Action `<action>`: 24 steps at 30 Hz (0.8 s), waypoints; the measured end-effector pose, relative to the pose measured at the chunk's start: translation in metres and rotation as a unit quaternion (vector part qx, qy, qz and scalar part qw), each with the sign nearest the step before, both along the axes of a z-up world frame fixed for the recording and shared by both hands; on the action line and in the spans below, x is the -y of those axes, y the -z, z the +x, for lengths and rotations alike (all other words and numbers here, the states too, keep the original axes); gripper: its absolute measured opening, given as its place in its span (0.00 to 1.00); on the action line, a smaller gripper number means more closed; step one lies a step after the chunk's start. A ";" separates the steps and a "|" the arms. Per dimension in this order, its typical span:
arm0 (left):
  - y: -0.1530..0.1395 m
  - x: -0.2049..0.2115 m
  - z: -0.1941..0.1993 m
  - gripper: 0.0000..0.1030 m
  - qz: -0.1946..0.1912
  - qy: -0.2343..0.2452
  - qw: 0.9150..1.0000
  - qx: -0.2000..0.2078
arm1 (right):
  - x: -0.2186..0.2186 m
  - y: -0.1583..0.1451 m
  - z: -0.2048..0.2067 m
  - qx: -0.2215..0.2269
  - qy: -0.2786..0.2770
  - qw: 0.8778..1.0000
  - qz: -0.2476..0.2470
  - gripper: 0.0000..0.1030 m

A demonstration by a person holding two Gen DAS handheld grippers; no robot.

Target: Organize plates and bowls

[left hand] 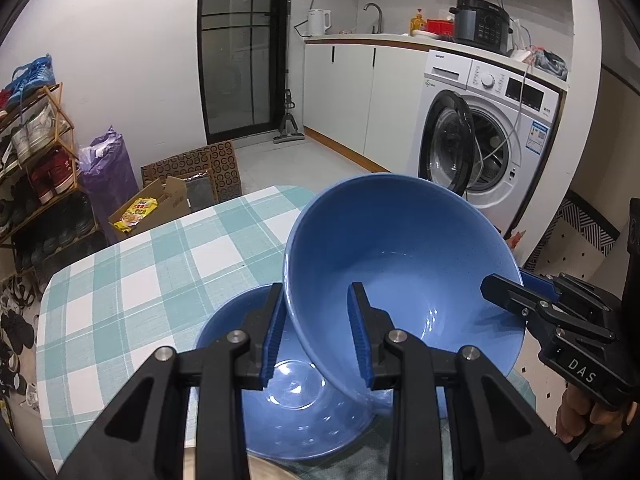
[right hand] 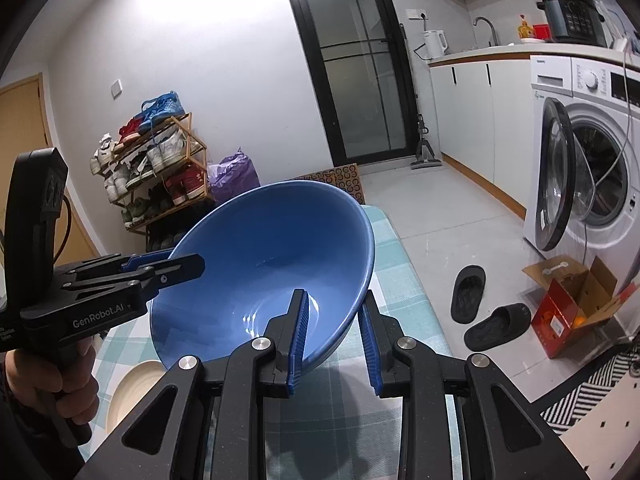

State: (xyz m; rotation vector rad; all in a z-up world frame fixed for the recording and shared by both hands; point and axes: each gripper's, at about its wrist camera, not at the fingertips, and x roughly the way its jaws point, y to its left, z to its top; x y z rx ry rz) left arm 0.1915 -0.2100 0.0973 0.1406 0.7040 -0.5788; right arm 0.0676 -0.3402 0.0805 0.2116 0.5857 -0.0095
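A large blue bowl (left hand: 400, 264) hangs tilted above the checked table (left hand: 140, 280), held by both grippers at opposite sides of its rim. My left gripper (left hand: 316, 292) is shut on the rim, one finger inside the bowl and one outside. My right gripper (right hand: 334, 296) is shut on the opposite rim of the same bowl (right hand: 272, 248) in the same way. Each gripper also shows in the other's view: right gripper (left hand: 504, 292), left gripper (right hand: 188, 264). A second blue bowl (left hand: 280, 420) sits on the table directly under the raised one. A cream dish (right hand: 136, 384) lies near the table's front.
A washing machine (left hand: 480, 128) with its door open stands right of the table. A shoe rack (left hand: 36, 152) and a cardboard box (left hand: 152, 208) are on the left. Black slippers (right hand: 468, 292) and an orange box (right hand: 572, 304) lie on the floor.
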 end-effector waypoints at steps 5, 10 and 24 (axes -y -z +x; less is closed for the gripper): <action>0.002 -0.019 0.002 0.29 -0.003 -0.012 1.000 -0.001 | -0.014 0.000 0.007 -0.004 -0.012 1.000 -0.007 0.25; 0.003 -0.038 0.004 0.29 -0.012 -0.028 1.000 -0.002 | -0.033 0.002 0.017 -0.009 -0.028 0.999 -0.015 0.25; 0.016 -0.068 0.008 0.29 -0.023 -0.054 0.998 -0.010 | -0.071 0.012 0.033 -0.025 -0.057 0.998 -0.029 0.25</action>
